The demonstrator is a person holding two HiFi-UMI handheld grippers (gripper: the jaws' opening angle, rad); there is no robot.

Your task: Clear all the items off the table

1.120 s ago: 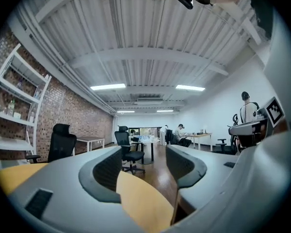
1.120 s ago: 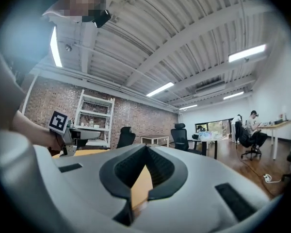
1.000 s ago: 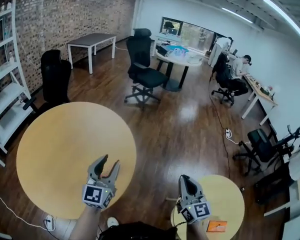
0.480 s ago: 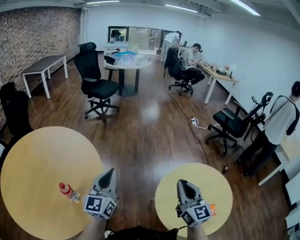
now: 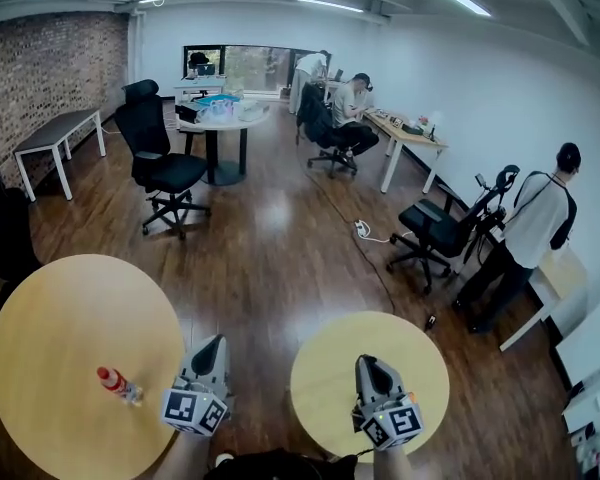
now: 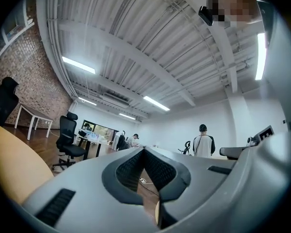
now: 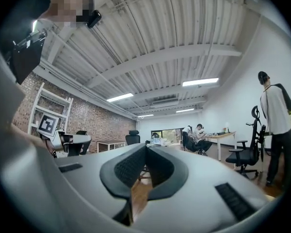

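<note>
Large round wooden counter [image 5: 50, 338] sits at the lower left of the head view. One bottle [image 5: 118, 385] with a red cap is on it, near the counter's right edge on the person's side. It looks to be lying on its side, but it is small in frame.

Left claw [image 5: 213, 346]: just off the large counter's right edge, over the wood floor [image 5: 280, 258], near the bottle but apart from it. Its tips are pressed together with nothing between them. The left gripper view shows the same, with the counter's yellow top at lower left.

Right claw [image 5: 368, 365]: well to the right of the large counter, showing over a smaller round counter [image 5: 420, 358]. It is closed tip to tip, nothing held.

Beyond the large counter, farther into the room, stands a black office chair [image 5: 165, 168]. Far to the counter's right, by the white wall, a person [image 5: 535, 233] stands.
</note>
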